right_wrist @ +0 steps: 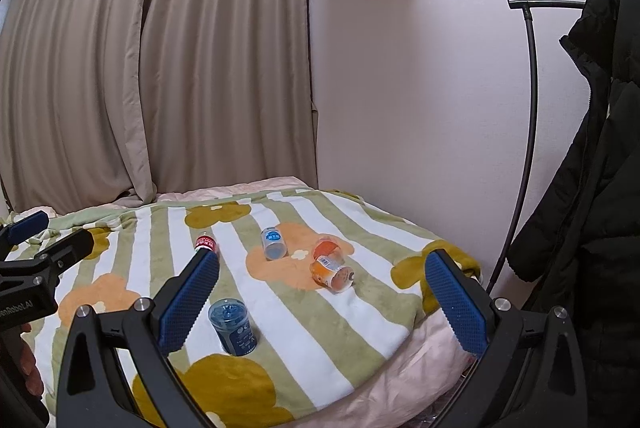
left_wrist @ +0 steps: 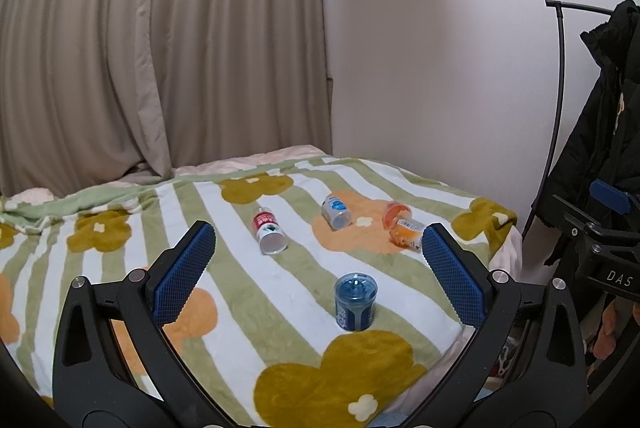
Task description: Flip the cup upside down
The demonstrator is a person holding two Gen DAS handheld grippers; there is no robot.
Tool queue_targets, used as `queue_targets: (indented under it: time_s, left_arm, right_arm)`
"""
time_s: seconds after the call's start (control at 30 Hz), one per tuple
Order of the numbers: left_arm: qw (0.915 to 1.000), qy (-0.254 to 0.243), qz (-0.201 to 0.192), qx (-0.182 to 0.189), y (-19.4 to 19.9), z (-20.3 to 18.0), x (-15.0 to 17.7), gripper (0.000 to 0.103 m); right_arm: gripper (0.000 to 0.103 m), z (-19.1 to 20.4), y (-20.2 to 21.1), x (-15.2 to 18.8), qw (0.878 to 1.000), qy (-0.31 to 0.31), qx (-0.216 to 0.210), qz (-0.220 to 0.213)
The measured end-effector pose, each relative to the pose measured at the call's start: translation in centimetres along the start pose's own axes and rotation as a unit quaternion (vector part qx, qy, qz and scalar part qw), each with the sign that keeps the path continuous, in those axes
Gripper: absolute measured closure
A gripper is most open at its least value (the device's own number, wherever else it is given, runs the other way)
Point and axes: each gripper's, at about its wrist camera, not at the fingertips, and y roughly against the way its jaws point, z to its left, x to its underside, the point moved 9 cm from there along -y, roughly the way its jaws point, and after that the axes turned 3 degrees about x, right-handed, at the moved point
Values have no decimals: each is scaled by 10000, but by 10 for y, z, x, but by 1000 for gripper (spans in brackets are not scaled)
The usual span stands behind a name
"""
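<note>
- The bed [left_wrist: 120, 228], under a soft striped blanket, is seen to give an unsteady footing.
- Both tools, left tool [left_wrist: 318, 240] and right tool [right_wrist: 322, 268], are held wide and empty.
- The blue cup [left_wrist: 355, 302] stands on the bed near the front edge, apparently already base-up; it is judged light, thin and easily crushed, best taken gently at mid-wall.

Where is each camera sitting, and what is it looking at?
Left wrist view: sits on the left gripper, looking forward over the blanket at the blue cup; its own open fingers show.
Right wrist view: sits on the right gripper, farther right, facing the same way; its open fingers show, the left gripper at its left edge.
Both show the blue cup and curtain.
</note>
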Motion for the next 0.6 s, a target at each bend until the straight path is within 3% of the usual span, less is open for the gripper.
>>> queue_targets:
  time_s: [0.6]
  left_arm:
    - [10000,39,-87,-7,2,-2,-4,0]
  right_arm:
    - [0,0,0,-1,10000,-6,-3,-3]
